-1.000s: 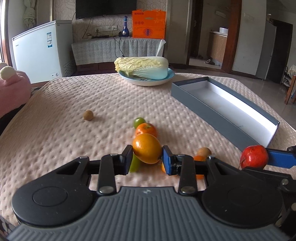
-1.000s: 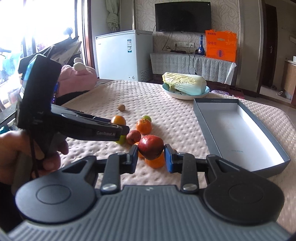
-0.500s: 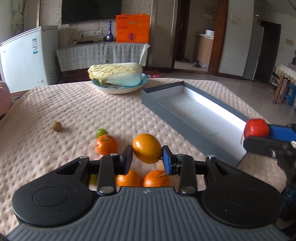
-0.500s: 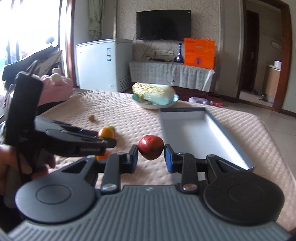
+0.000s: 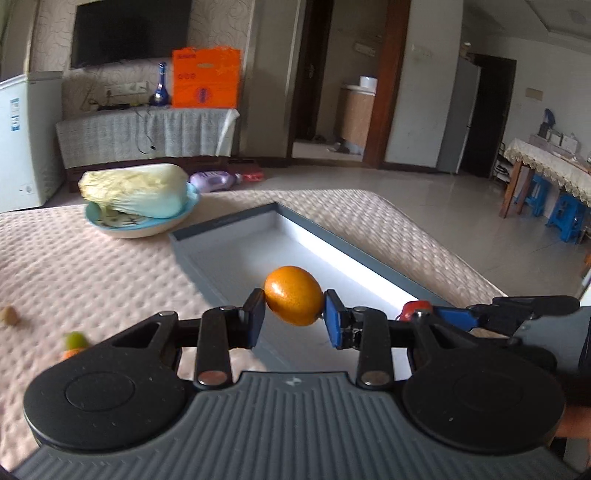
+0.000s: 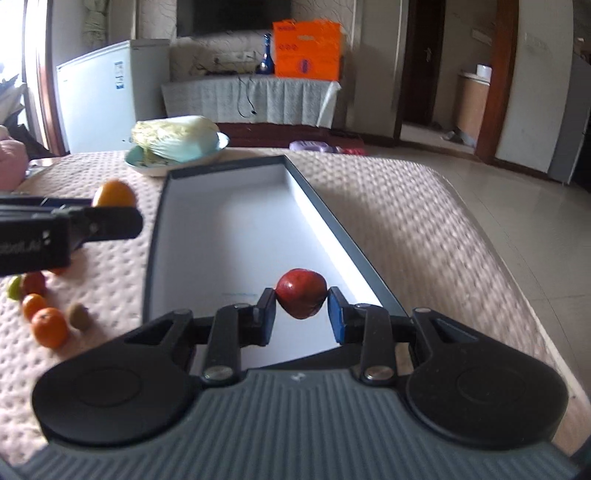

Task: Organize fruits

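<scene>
Left hand-held gripper (image 5: 294,318) clamped an orange (image 5: 294,295), right hand-held gripper (image 6: 301,315) an apple (image 6: 301,298), both level above the tray (image 6: 157,236) at frame centre.

A lived-in home: a wall-mounted TV (image 5: 129,33) hangs above a cloth-draped sideboard (image 5: 147,136) carrying a blue bottle (image 5: 160,86) and an orange box (image 5: 206,78). A white chest freezer (image 6: 98,96) stands by the window, and tiled floor (image 5: 461,229) leads to open doorways.
</scene>
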Demonstrator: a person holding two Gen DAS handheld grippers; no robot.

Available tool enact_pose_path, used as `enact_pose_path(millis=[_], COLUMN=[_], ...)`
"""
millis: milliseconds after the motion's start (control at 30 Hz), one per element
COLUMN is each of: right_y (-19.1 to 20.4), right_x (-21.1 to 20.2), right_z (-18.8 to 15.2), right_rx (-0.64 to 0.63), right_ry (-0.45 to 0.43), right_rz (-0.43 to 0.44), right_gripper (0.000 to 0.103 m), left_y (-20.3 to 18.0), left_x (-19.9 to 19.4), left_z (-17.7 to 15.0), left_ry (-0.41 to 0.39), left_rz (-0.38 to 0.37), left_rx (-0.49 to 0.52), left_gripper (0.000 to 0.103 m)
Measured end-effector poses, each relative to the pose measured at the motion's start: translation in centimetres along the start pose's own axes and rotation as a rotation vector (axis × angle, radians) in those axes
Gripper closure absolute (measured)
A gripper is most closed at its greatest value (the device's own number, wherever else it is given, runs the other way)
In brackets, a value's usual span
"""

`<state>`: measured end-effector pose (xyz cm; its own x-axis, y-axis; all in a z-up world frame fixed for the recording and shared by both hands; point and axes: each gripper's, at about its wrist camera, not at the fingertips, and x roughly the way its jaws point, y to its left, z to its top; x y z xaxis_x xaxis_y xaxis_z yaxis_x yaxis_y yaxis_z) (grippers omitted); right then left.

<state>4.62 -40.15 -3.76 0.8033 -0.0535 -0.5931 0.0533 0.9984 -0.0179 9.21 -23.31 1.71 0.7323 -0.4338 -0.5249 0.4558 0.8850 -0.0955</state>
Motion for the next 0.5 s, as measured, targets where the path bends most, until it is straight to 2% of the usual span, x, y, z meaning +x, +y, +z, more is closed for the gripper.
enact_pose_path(millis=[167,300,400,500], right_y=[-0.5,0.5,1.1,1.3], right_x=[1.6,1.6,1.1,0.0], right_z=[-0.4,-0.6,-1.0,-1.5], right_rx=[0.014,-0.045,-0.052,-0.019], right_ry=[0.045,0.062,0.077,0.095], right_rz=[-0.020,-0.063,-0.093,-0.087], right_gripper=[0.070,0.069,0.069,0.069], left_y=[-1.4,-0.5,1.0,2.1], left_x=[4.7,5.1,4.6,3.7], left_z=[-0.2,-0.1,-0.1,-0.1], left_ry=[0.066,0.049,0.056,0.055], left_rz=[-0.013,-0.003,0.021,0.043], left_rx=[0.037,0.026,-0.015,-0.042], left_gripper=[0.062,0.053,0.053,0.053])
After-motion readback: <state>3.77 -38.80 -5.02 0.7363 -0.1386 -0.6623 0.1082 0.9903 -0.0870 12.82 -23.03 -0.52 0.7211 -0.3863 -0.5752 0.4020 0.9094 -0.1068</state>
